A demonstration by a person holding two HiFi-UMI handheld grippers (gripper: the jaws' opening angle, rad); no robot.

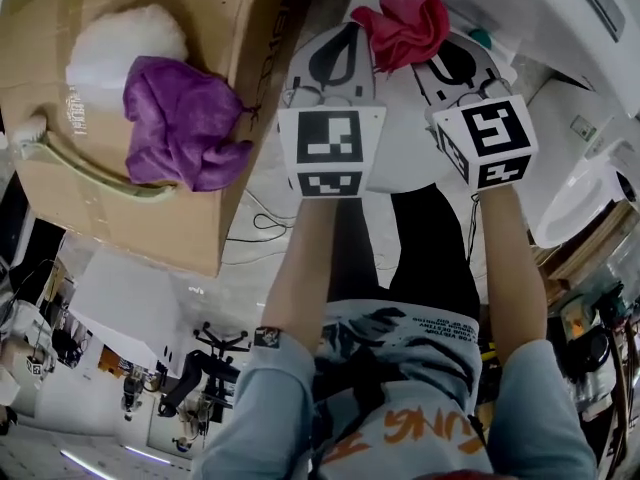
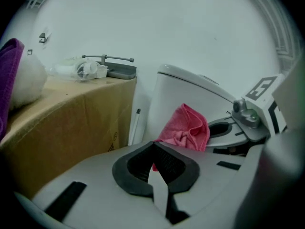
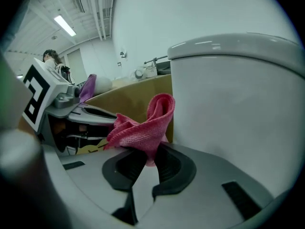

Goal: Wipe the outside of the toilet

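Two grippers meet on one pink cloth [image 1: 405, 23], held in the air at 12 o'clock in the head view, just in front of the toilet's cistern. The right gripper [image 3: 151, 154] is clamped on the cloth's lower fold; from there the fabric rises in a loop and also trails off toward 9 o'clock. The left gripper [image 2: 153, 151] has its jaws drawn together, with a sliver of pink showing between the pads [image 2: 167, 162] — it seems to be pinching a corner of the same cloth. Bunched as it is, the cloth's long axis runs roughly 9 to 3 o'clock, from one gripper tip to the other.

One toilet [image 3: 238, 94] stands at 1 to 3 o'clock in the head view, with its bowl [image 1: 590, 193] at 3 o'clock. In the right gripper view the cistern's smooth white side wall lies just beside the cloth at 3 o'clock, with the lid's edge overhanging at the top.

One cardboard box [image 1: 130, 228] fills 10 o'clock in the head view. It carries one purple cloth [image 1: 180, 123], draped toward the edge nearest the grippers, and one white fluffy bundle [image 1: 125, 38] touching that cloth at 11 o'clock.

Both grippers work in the gap between box and toilet — the box edge is near the left gripper, and pale floor [image 1: 270, 238] with thin cables shows below.
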